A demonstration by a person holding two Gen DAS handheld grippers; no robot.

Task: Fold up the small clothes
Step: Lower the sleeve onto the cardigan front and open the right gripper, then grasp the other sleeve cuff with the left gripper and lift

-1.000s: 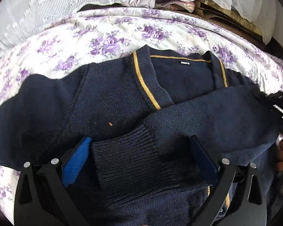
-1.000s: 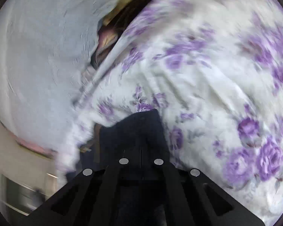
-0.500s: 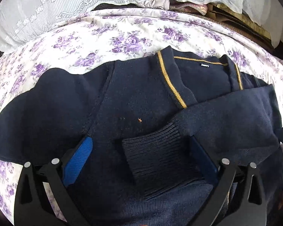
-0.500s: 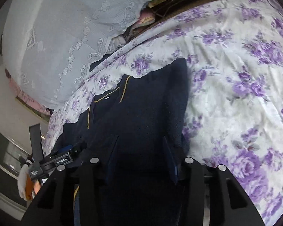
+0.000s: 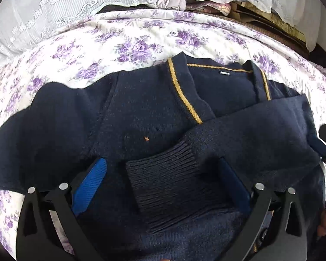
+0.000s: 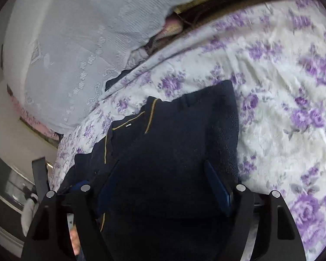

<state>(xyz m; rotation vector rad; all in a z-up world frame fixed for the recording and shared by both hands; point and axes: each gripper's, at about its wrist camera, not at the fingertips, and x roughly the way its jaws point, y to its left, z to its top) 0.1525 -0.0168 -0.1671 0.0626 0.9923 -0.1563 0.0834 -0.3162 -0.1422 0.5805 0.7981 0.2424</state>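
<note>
right claw [image 6: 163, 187] has just been opening, jaws wide, nothing pinched, over the navy knitted sweater [image 5: 154, 117]; ribbed cuff [image 5: 165, 178] laid across its chest for folding; left claw [image 5: 163, 184] gapes too.

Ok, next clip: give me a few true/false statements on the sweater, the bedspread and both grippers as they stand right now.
1. The navy sweater lies on a purple-flowered bedspread. True.
2. The sweater's collar trim is red. False: it is yellow.
3. One sleeve is folded across the sweater's front, ribbed cuff up. True.
4. The left gripper is clamped on the cuff. False: its jaws stand wide, with the cuff between them.
5. The right gripper is shut. False: its jaws have just been opening and stand apart over the sweater.
</note>
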